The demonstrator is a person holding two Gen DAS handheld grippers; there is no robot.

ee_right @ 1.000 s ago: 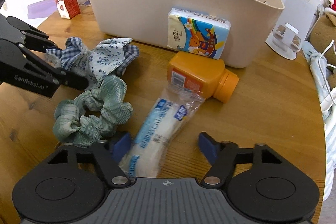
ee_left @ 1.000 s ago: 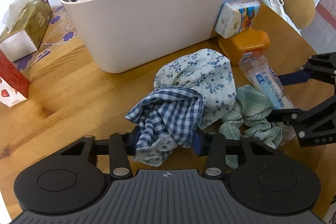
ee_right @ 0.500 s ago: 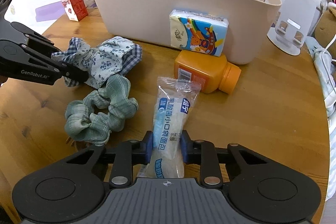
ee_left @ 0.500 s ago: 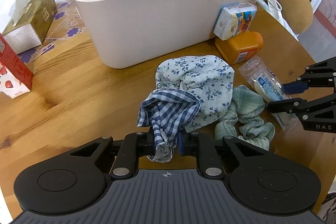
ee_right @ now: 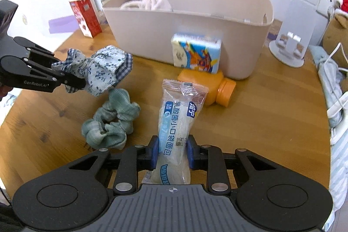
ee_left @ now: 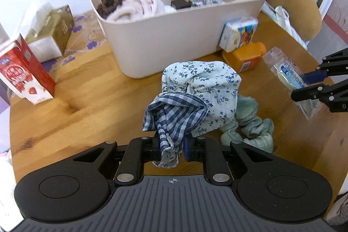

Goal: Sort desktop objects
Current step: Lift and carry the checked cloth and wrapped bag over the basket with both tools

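My left gripper (ee_left: 173,148) is clamped on the blue cloth (ee_left: 191,99), my right gripper (ee_right: 171,150) on the bread packet (ee_right: 179,121); both hang above the worktop (ee_right: 250,134). Next I'd carry them over the bin (ee_left: 174,36) rim and release.

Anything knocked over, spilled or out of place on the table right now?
Yes: the orange bottle lies on its side by the beige bin, cap still on, nothing spilled. A tissue pack leans on the bin's wall above it. The green scrunchie lies loose on the wood.
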